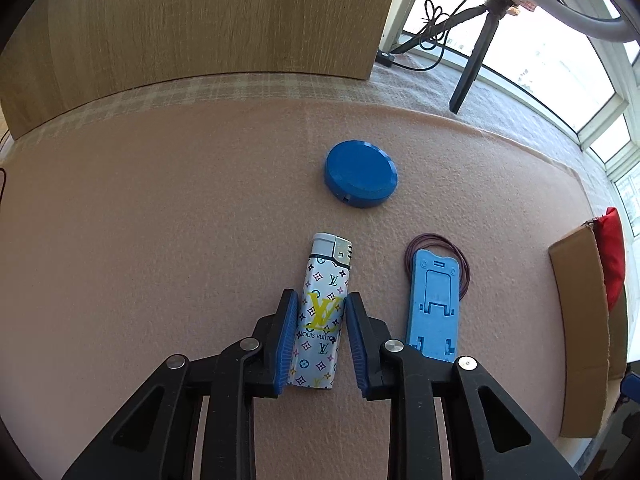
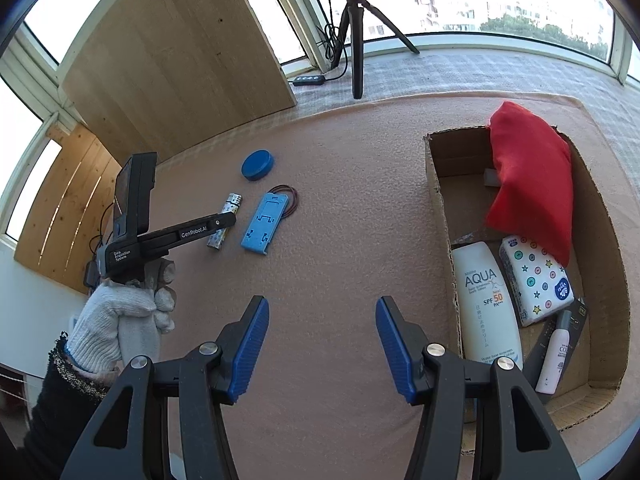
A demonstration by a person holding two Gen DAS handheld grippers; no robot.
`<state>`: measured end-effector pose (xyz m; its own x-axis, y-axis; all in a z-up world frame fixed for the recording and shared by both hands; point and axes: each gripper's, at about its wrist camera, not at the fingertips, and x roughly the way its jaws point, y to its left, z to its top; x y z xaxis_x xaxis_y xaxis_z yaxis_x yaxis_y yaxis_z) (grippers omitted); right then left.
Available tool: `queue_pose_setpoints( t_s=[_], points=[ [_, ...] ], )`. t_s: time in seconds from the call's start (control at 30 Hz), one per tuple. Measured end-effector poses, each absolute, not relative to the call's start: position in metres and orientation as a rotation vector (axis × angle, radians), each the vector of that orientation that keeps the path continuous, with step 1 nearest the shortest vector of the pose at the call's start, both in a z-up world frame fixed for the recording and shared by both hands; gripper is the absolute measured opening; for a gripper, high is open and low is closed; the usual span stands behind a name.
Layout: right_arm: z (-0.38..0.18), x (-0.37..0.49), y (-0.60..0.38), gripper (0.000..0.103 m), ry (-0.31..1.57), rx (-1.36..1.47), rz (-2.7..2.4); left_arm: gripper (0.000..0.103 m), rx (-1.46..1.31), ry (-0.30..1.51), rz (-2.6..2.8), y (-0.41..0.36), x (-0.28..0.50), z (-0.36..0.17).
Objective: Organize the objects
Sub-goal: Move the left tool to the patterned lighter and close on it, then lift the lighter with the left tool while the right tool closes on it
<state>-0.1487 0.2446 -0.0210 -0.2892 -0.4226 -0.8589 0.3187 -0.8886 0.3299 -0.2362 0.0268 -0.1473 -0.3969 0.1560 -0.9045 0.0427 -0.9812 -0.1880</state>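
The left gripper (image 1: 320,332) sits around the lighter (image 1: 320,312) on the tabletop (image 1: 160,220); its left pad touches, but a thin gap shows on the right, so I cannot tell if it grips. The right gripper (image 2: 322,344) is wide open, holding nothing. A red cloth (image 2: 528,184) hides the box's (image 2: 436,184) far end.

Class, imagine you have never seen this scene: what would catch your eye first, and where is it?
Probably the patterned lighter lying on the pink mat, framed between the left gripper fingers. Next, the red pouch draped over the far end of the cardboard box at the right, with a white sunscreen bottle lying inside.
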Motion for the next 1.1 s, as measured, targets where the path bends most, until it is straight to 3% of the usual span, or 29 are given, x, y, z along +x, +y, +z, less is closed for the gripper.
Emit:
queue_pose_setpoints(
  t_s=[0.5, 0.83, 1.1],
  points=[
    [-0.044, -0.147, 0.213, 0.052, -0.119, 1.534, -2.106, 0.026, -1.612, -0.465, 2.512, 0.041, -0.132, -0.150],
    [-0.070, -0.156, 0.177, 0.052, -0.092, 1.575, -2.019, 0.027, -1.591, -0.553, 2.477, 0.042, -0.120, -0.151],
    [-0.093, -0.168, 0.134, 0.051, -0.063, 1.614, -1.934, 0.033, -1.559, -0.510, 2.444, 0.042, -0.115, -0.149]
  ],
)
